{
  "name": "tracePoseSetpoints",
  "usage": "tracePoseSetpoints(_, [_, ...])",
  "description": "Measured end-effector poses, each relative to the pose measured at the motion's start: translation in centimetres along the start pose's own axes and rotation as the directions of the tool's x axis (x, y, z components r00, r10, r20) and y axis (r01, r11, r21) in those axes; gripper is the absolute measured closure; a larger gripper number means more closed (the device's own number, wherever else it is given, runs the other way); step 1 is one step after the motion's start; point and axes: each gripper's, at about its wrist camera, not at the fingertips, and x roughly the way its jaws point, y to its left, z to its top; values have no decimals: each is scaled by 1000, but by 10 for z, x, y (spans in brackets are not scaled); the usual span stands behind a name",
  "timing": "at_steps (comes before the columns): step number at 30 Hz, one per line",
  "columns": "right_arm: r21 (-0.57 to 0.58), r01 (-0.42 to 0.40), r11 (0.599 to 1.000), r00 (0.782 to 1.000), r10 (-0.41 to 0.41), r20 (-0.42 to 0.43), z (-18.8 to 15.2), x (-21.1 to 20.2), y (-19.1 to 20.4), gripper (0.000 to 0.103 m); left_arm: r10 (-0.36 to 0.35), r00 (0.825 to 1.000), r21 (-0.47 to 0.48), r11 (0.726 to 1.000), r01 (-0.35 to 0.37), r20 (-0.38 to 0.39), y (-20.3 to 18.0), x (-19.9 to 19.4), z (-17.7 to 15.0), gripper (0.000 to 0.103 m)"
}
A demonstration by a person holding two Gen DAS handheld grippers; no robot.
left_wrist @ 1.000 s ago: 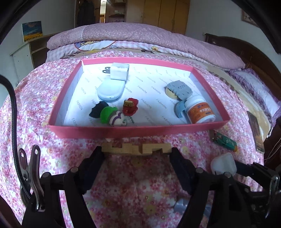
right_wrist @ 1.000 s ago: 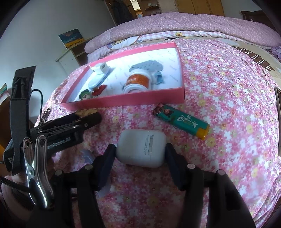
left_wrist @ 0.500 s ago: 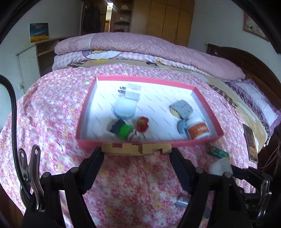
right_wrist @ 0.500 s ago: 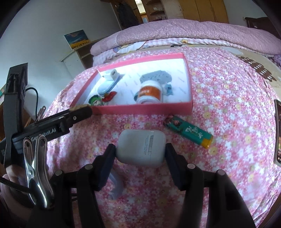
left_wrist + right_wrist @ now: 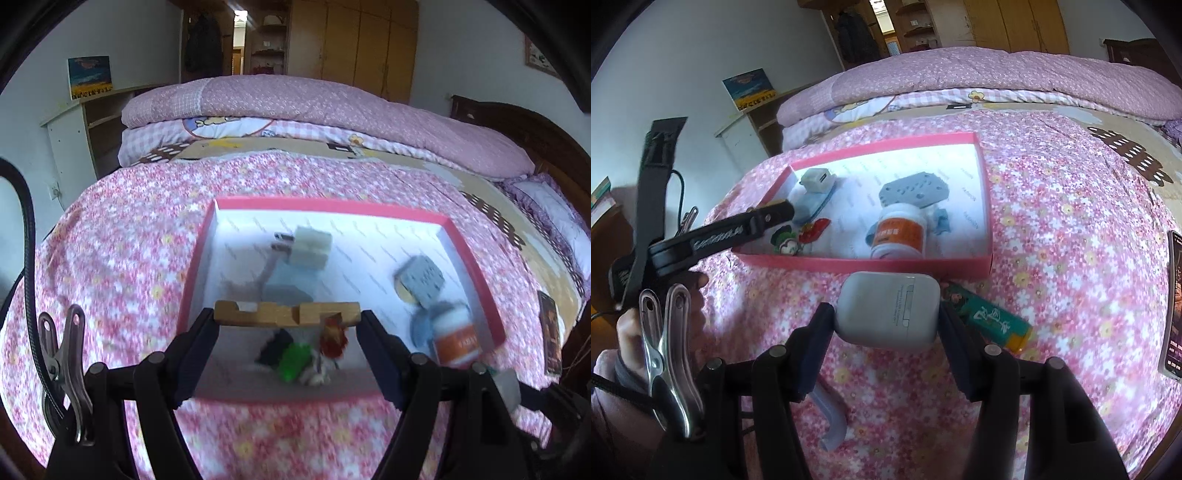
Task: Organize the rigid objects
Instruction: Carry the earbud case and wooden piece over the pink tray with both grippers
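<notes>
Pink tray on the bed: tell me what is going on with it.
A person is filling the shallow pink tray with small items. The left gripper holds a notched wooden block above the tray. The right gripper holds a white earbud case just short of it. A green lighter lies outside on the floral bedspread.

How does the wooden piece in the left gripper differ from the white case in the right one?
The wooden piece is a flat, notched tan bar; the white case is smooth, rounded and blocky. The wooden piece hangs over the pink box; the white case is in front of it, over the bedspread. Both are clamped end to end between black fingers.
</notes>
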Motion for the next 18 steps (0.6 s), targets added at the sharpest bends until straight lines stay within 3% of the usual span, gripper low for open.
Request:
tracePoseSetpoints(11, [-5,10,1000,1000,-10,20,19,4,-3,45,25,999,-20,999,-26,-45,7,39,3,23])
tracePoseSetpoints(18, [-46,32,998,998,-30,51,46,9,-2,45,46,998,-1,999,-46,-44,6,44,-1,23])
